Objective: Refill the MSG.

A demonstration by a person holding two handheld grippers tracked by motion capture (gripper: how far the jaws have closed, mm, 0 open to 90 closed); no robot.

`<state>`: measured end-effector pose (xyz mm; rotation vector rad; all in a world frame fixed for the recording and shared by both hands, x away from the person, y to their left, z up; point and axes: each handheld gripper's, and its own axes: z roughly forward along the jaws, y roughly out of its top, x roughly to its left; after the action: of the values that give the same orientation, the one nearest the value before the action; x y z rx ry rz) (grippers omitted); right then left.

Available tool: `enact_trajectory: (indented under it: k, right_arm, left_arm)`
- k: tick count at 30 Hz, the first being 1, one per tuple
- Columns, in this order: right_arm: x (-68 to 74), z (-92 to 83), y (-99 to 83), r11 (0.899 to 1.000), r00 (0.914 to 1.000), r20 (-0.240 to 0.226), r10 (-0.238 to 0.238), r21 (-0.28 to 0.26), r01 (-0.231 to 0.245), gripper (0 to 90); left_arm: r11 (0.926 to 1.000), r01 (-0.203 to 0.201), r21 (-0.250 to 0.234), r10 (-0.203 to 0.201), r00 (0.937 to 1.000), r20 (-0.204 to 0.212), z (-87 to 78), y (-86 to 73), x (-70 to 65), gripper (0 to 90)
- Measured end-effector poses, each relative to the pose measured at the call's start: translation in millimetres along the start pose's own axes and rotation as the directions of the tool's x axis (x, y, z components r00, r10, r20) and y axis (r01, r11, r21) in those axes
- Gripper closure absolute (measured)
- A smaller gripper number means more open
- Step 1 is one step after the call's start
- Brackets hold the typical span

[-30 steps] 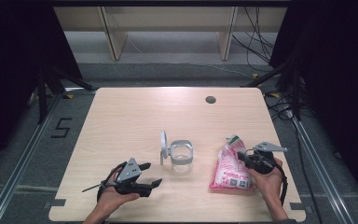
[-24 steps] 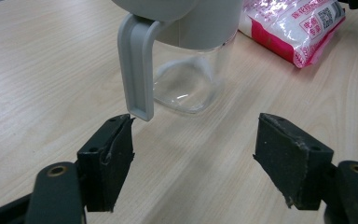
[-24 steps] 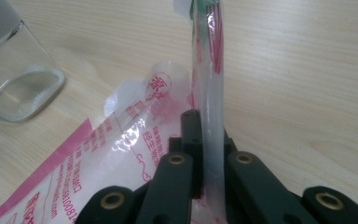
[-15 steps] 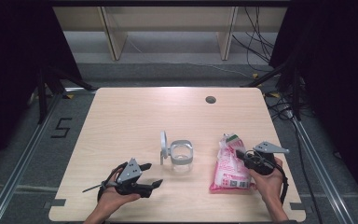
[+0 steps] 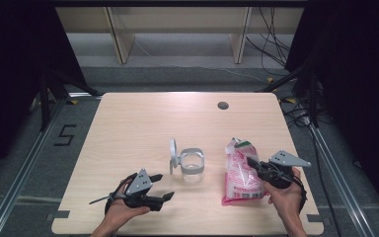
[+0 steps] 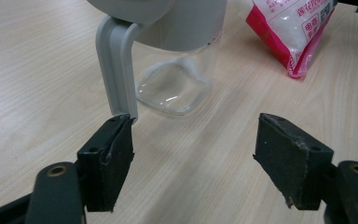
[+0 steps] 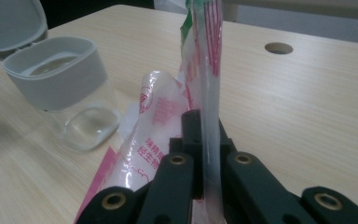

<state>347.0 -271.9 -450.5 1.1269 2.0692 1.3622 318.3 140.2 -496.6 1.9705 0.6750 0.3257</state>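
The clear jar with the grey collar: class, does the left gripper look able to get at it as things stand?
Probably yes. The left gripper has its jaws open, facing the jar with bare table between; the pink bag lies off to one side.

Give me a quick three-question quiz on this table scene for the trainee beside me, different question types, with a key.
1. True or false: the right gripper is shut on the pink bag.
2. Multiple choice: how do the left gripper's jaws stand? A) clamped on the jar's handle B) open with nothing between them C) shut on the bag
3. Short answer: is the lid of the clear jar open or closed?

Key
1. True: the jaws pinch the bag's thin plastic edge.
2. B: the pads stand apart, short of the jar.
3. Open: it stands hinged up at the jar's left side in the high view.
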Motion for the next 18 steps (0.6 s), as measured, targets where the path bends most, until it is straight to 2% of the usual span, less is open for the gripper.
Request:
enact_trajectory:
  k: [1,4,5,10,12,13,15,16,18]
  right_arm:
    - [0.6,-0.3,1.2,1.000,0.9997,0.000,-0.026,-0.011,0.026,90.0]
    - [7.6,-2.3,5.4,0.999,0.9992,-0.008,-0.038,-0.020,0.038,90.0]
    - [11.0,-3.2,8.6,0.998,0.9984,-0.023,-0.052,-0.040,0.051,90.0]
    - [20.7,-6.8,14.9,0.997,0.9979,-0.025,-0.060,-0.056,0.058,90.0]
    - [22.6,-8.6,18.5,0.996,0.9964,-0.043,-0.073,-0.063,0.070,90.0]
    - [22.9,-9.4,21.6,0.993,0.9948,-0.049,-0.090,-0.080,0.086,90.0]
    - [25.6,-9.6,22.0,0.994,0.9963,-0.048,-0.071,-0.088,0.067,90.0]
    - [26.6,-11.4,24.8,0.992,0.9940,-0.046,-0.099,-0.089,0.094,90.0]
    - [30.4,-12.9,27.7,0.991,0.9933,-0.053,-0.103,-0.096,0.097,90.0]
  left_arm:
    - [0.9999,-0.006,0.009,0.006,1.0000,-0.001,-0.4,0.0,0.1,27.2]
    - [0.9999,-0.007,0.010,0.007,1.0000,-0.002,-0.7,0.4,-0.1,27.1]
    - [1.0000,0.000,0.002,0.000,1.0000,0.008,-0.4,0.7,-0.8,27.2]
    - [1.0000,-0.003,0.003,0.003,1.0000,0.006,0.2,0.9,-3.3,27.1]
    - [1.0000,0.004,-0.003,-0.004,0.9999,0.015,1.1,1.4,-4.7,27.1]
    - [1.0000,-0.006,0.000,0.006,0.9999,0.015,0.9,1.8,-5.6,27.2]
    - [1.0000,-0.009,0.001,0.009,0.9998,0.018,1.2,2.2,-6.3,27.1]
    - [1.0000,-0.009,0.001,0.009,0.9998,0.018,1.5,2.4,-6.8,27.2]
    - [0.9998,-0.017,0.007,0.017,0.9997,0.016,2.5,2.4,-7.8,27.2]
